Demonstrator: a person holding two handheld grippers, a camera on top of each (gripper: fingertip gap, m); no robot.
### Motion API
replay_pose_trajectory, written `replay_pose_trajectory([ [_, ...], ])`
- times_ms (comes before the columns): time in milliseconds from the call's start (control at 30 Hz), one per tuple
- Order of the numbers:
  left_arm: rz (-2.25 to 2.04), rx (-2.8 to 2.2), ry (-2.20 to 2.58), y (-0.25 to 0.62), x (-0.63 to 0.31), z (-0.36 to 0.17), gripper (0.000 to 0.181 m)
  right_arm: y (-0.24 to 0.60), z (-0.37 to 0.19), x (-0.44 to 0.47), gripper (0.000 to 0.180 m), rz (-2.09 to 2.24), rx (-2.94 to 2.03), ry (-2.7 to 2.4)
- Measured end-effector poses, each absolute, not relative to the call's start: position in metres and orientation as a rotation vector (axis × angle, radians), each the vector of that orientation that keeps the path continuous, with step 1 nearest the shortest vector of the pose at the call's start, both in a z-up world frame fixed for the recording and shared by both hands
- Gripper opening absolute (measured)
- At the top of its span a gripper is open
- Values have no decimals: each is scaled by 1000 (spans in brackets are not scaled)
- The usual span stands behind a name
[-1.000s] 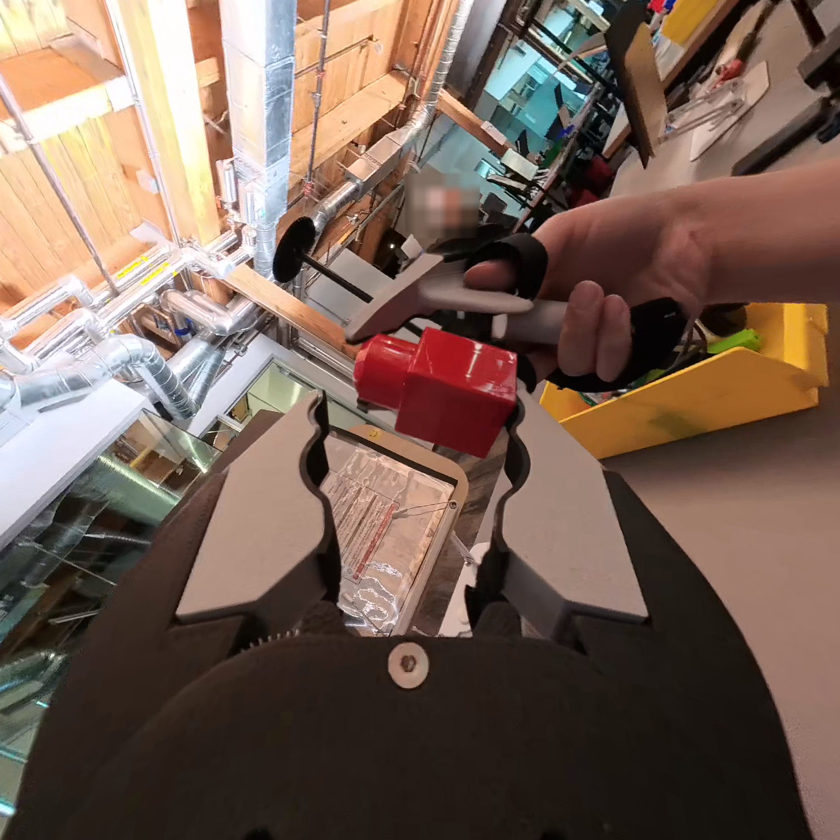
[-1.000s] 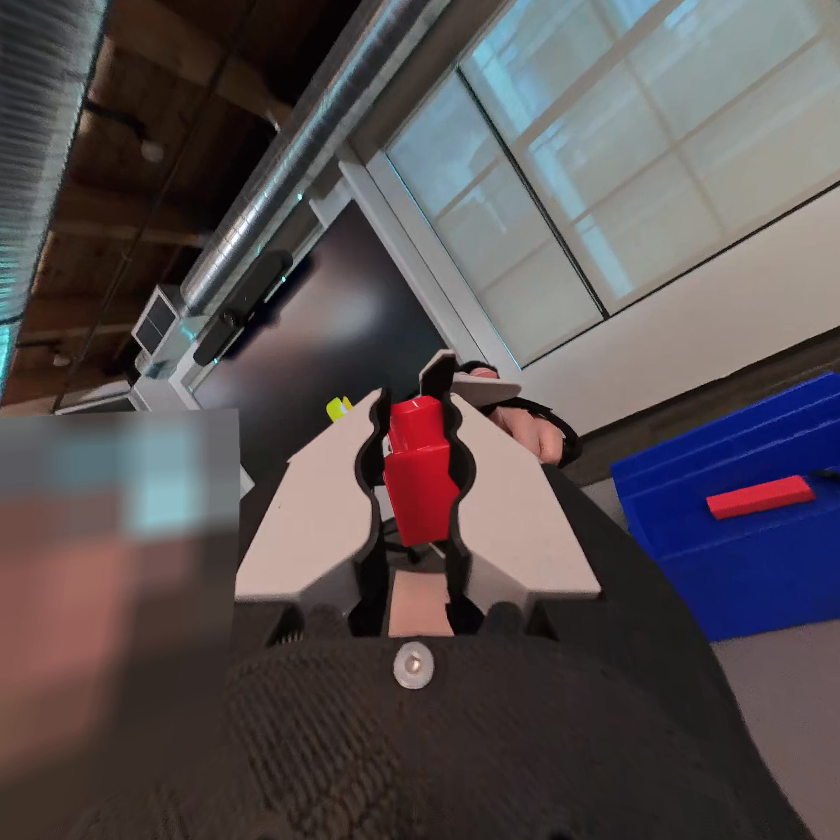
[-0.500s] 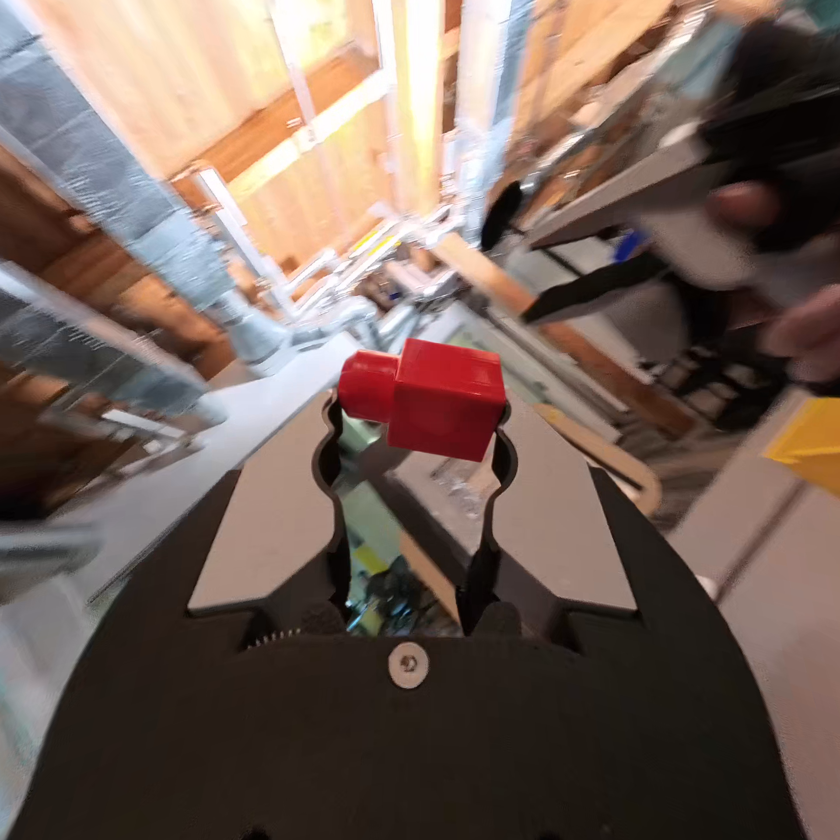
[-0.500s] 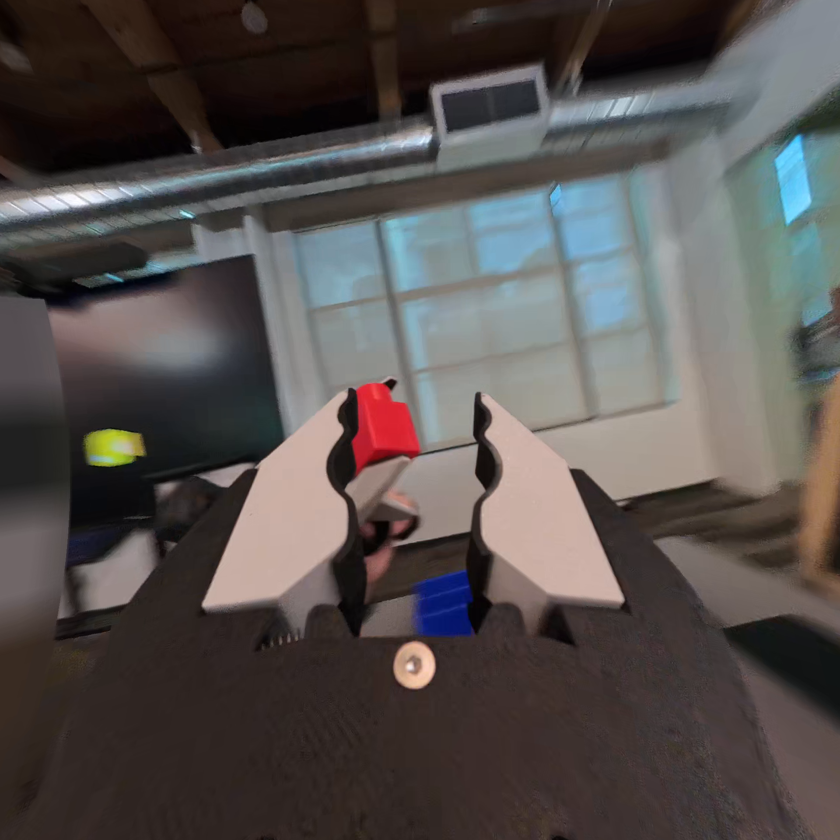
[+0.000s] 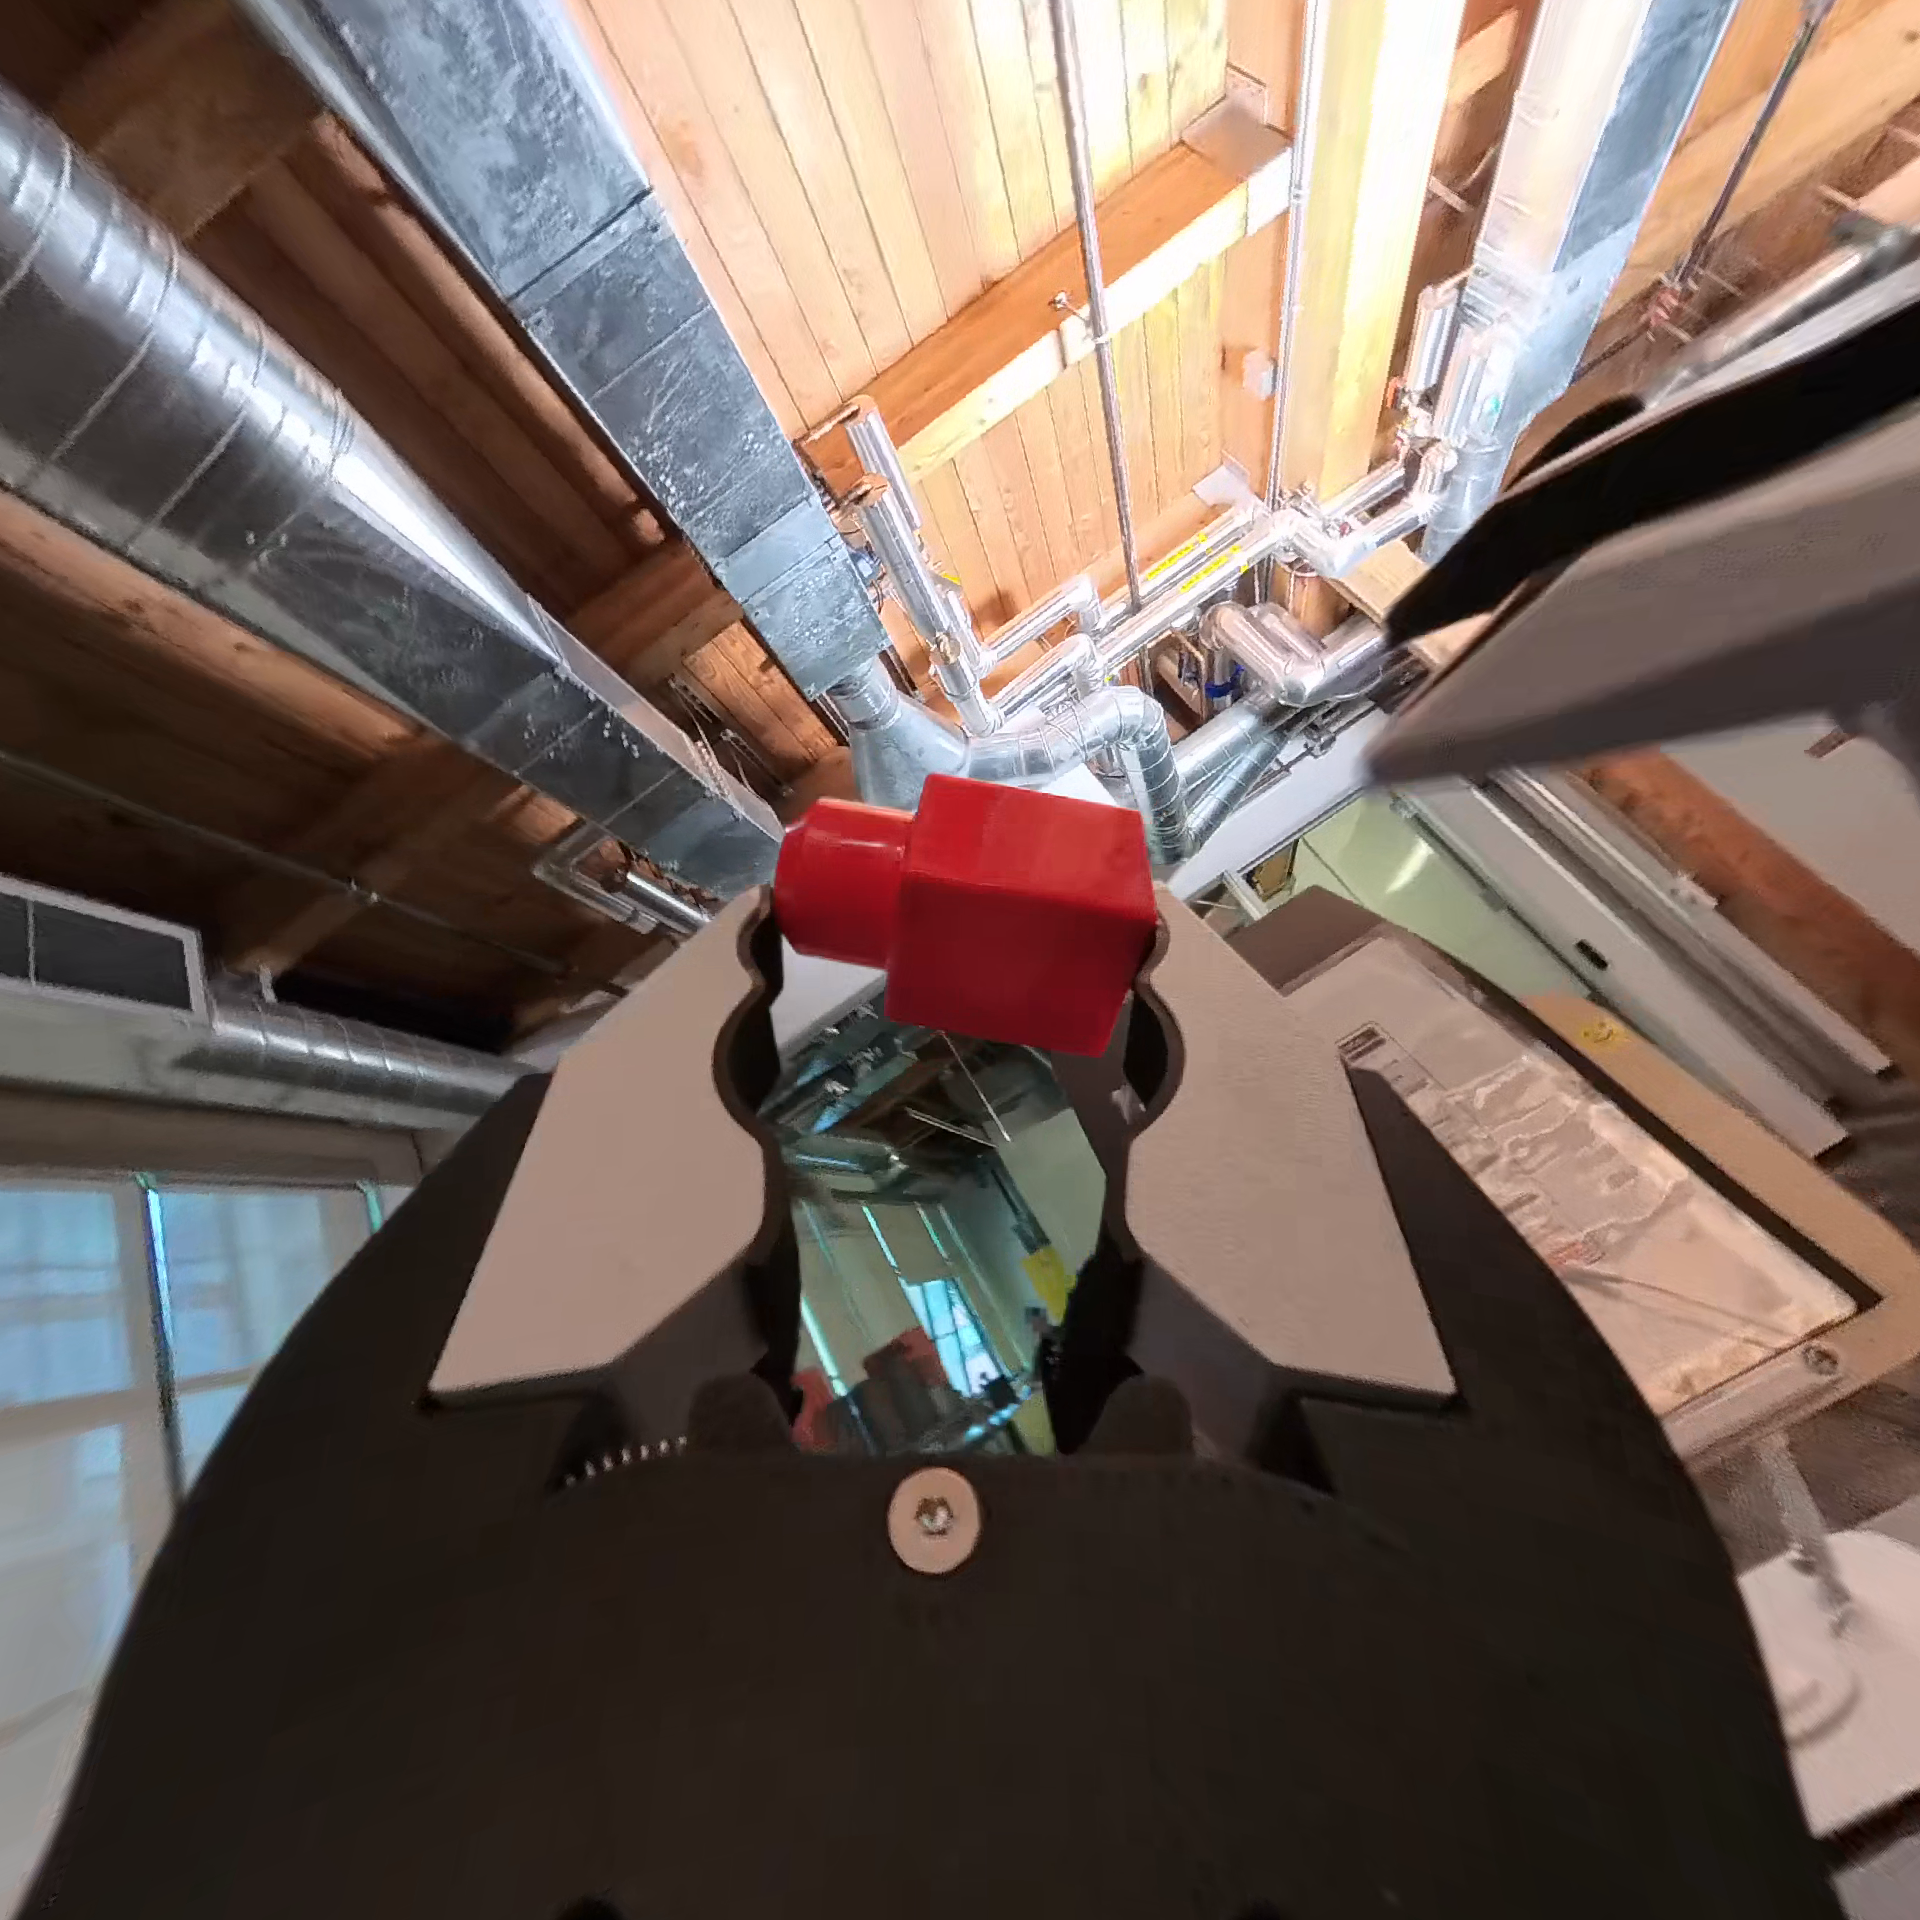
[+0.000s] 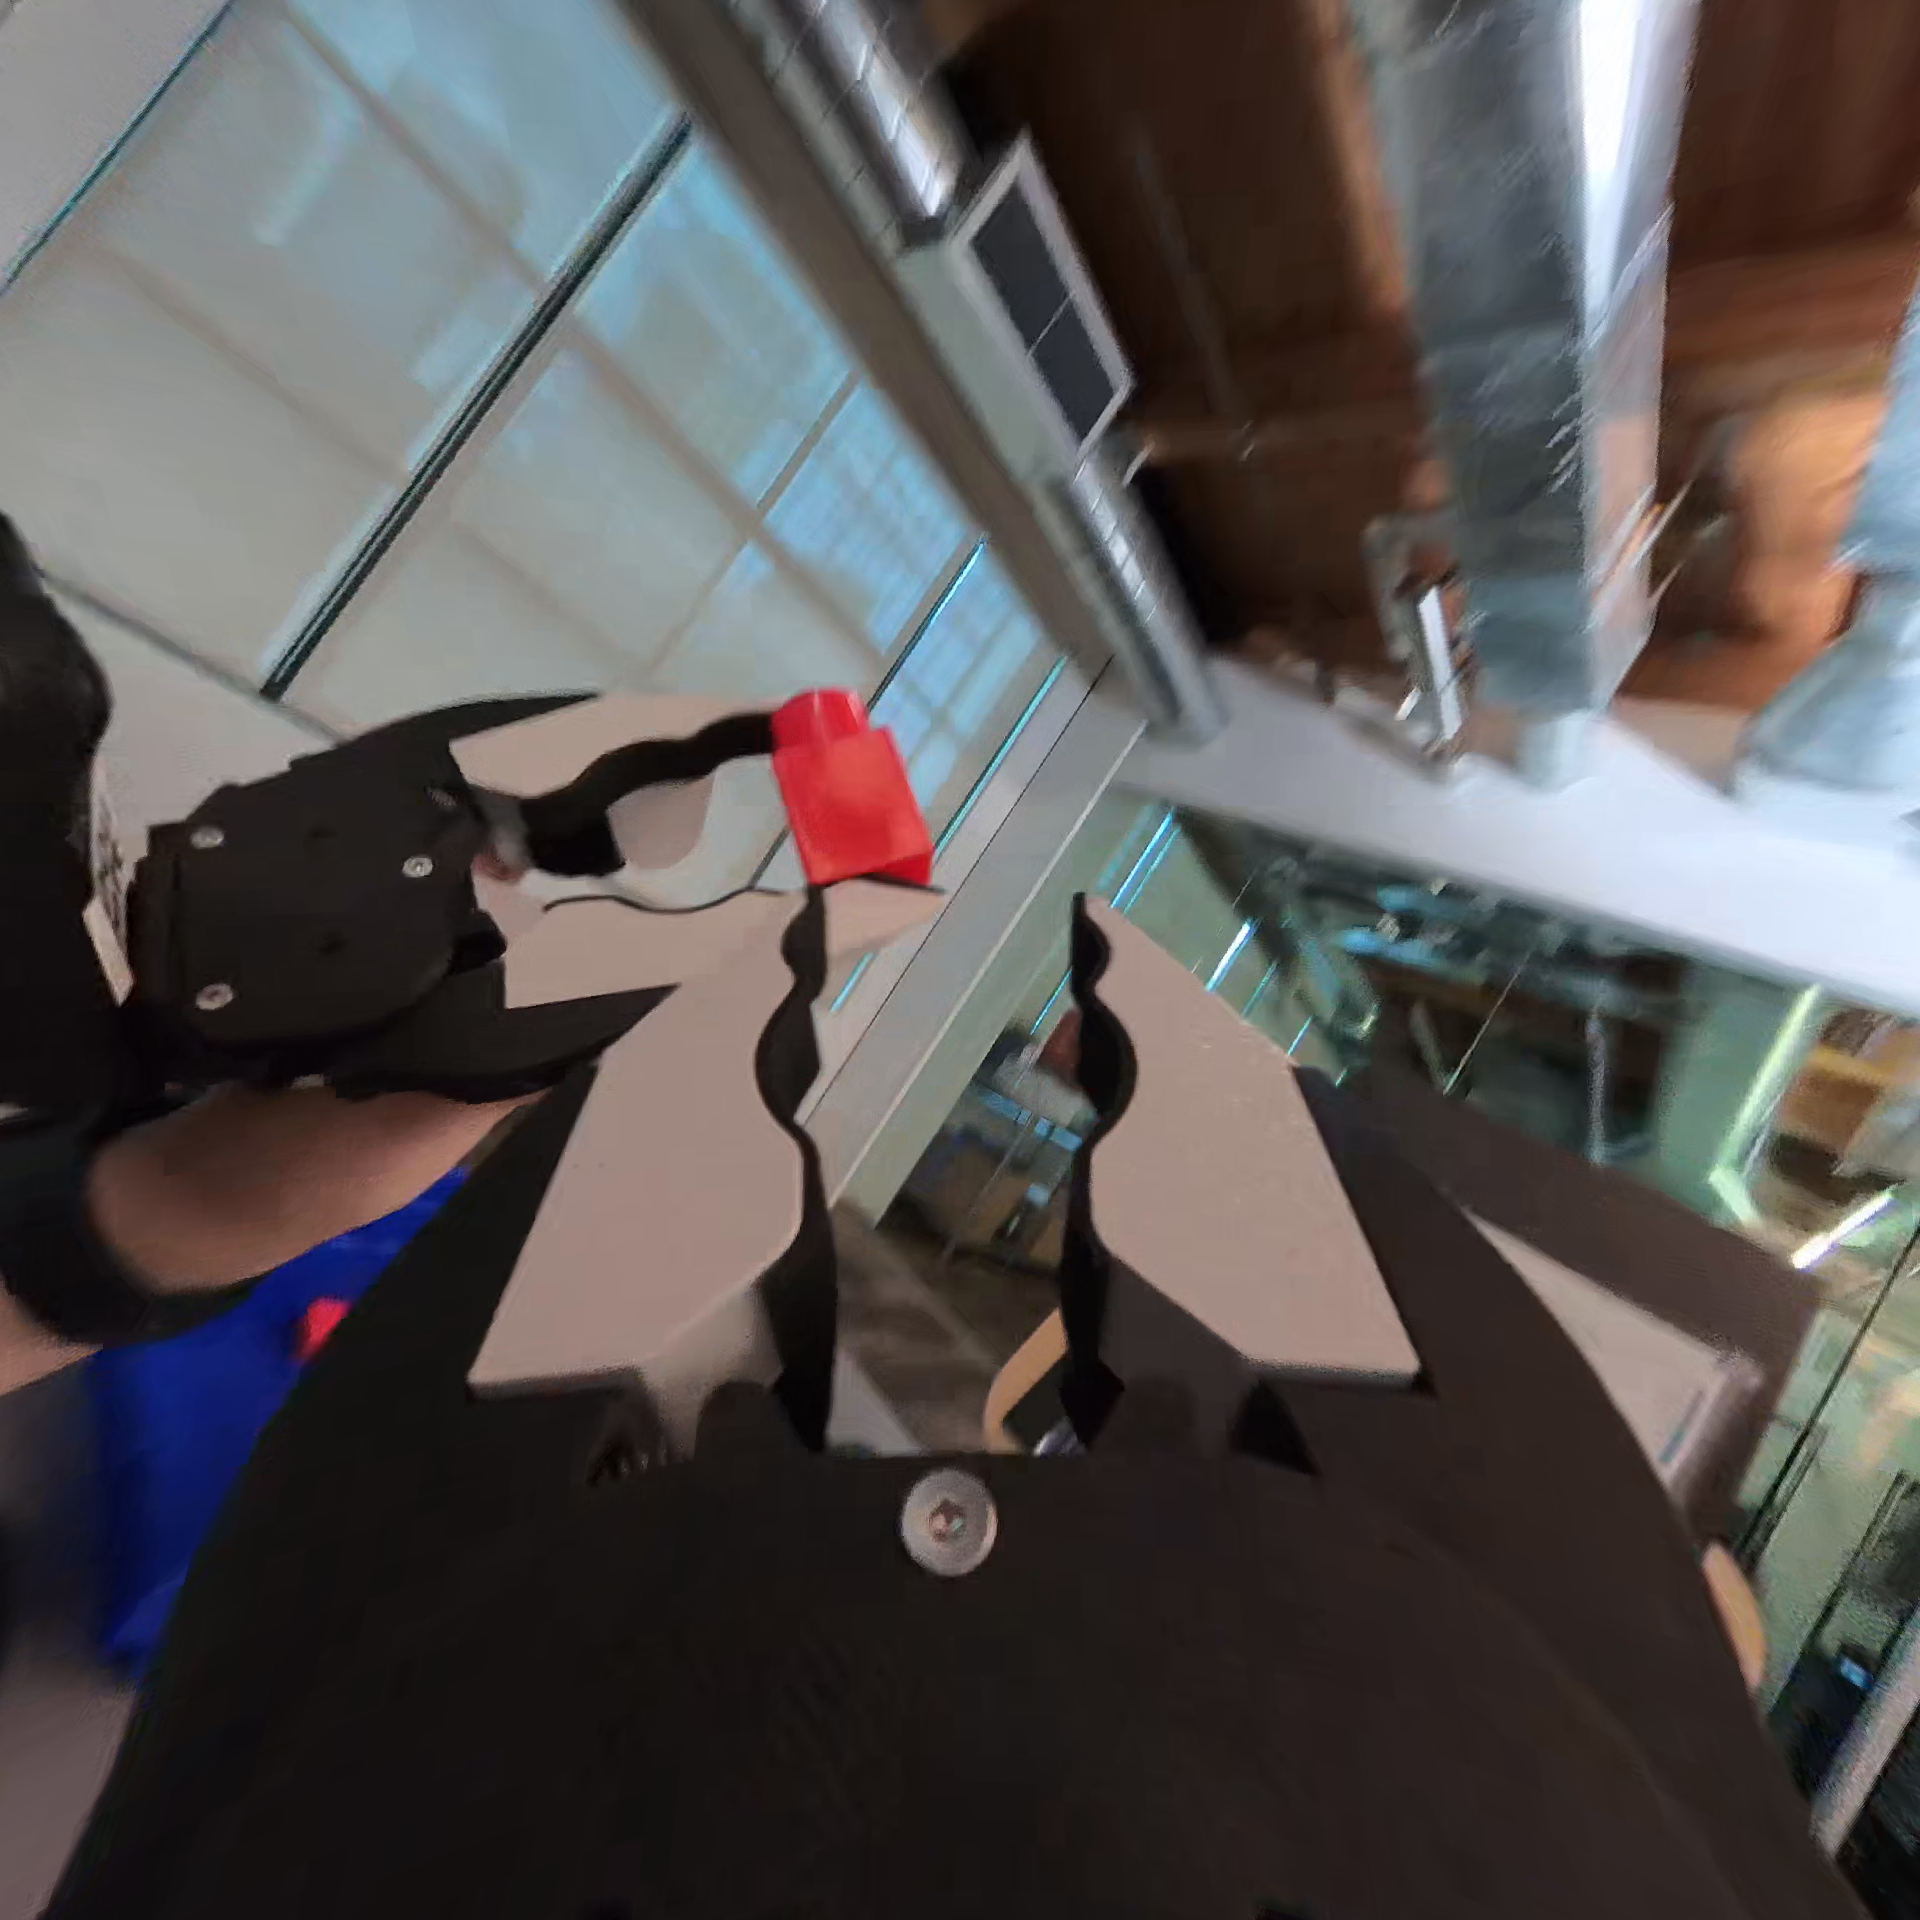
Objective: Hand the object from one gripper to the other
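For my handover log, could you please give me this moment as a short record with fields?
object: red block
holder: left hand-held gripper, shut on the block at its fingertips
block pose: lying crosswise, round stub towards the left finger
right hand-held gripper: open, empty, apart from the block
handover: done, judging by who holds it
backdrop: ceiling ducts, windows

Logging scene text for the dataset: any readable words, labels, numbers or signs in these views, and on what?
White sticker on the left gripper body: blurred, unreadable.
Yellow tags on the ceiling pipes: too small to read.
Yellow sticker on a pale board: too small to read.
Red block: no writing visible.
Nothing legible to quote.
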State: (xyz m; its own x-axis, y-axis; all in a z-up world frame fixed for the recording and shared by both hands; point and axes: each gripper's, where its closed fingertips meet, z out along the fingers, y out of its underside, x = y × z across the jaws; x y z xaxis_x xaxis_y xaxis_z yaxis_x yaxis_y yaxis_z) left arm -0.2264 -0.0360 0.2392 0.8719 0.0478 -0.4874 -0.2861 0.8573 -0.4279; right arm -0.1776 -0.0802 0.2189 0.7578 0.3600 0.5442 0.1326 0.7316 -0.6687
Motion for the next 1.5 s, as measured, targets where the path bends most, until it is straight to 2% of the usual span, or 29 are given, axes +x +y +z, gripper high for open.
replay_pose_trajectory([
  [33,207,-502,499,-37,-222,237,65,-73,214,-182,57,136,-806,-730],
  [133,292,-474,565,-39,-205,229,65,-59,203,-189,59,106,-892,-762],
  [300,344,-428,677,-42,-179,213,65,-51,204,-180,54,84,-936,-711],
  [367,326,-439,717,-42,-171,208,63,-49,197,-181,32,101,-967,-753],
  [467,280,-434,794,-44,-160,200,80,-43,199,-165,32,104,-999,-729],
  [600,263,-487,796,-38,-167,205,84,-19,198,-75,32,111,-1270,-569],
  [667,243,-540,765,-28,-181,212,81,-8,166,-10,32,152,-1547,-436],
  [833,270,-689,699,8,-220,219,74,-15,43,138,33,97,-2118,-86],
  [933,283,-738,665,22,-240,222,67,-22,-10,169,33,228,-2260,45],
  [1133,272,-848,622,43,-276,223,71,-28,-83,173,33,244,-2527,-67],
  [1200,237,-1062,682,71,-294,200,70,-24,-84,169,34,251,-2520,-71],
  [1233,183,-1207,721,85,-304,181,76,-23,-78,170,34,240,-2502,-65],
  [1267,123,-1351,745,96,-317,160,79,-21,-70,172,42,216,-2471,-60],
  [1333,13,-1567,778,108,-341,123,73,-19,-46,173,45,160,-2376,-82],
  [1400,-26,-1731,788,115,-366,91,59,-17,-16,173,46,89,-2261,-111],
  [1500,-6,-2071,787,120,-399,28,58,-15,23,164,46,13,-2120,-146],
])
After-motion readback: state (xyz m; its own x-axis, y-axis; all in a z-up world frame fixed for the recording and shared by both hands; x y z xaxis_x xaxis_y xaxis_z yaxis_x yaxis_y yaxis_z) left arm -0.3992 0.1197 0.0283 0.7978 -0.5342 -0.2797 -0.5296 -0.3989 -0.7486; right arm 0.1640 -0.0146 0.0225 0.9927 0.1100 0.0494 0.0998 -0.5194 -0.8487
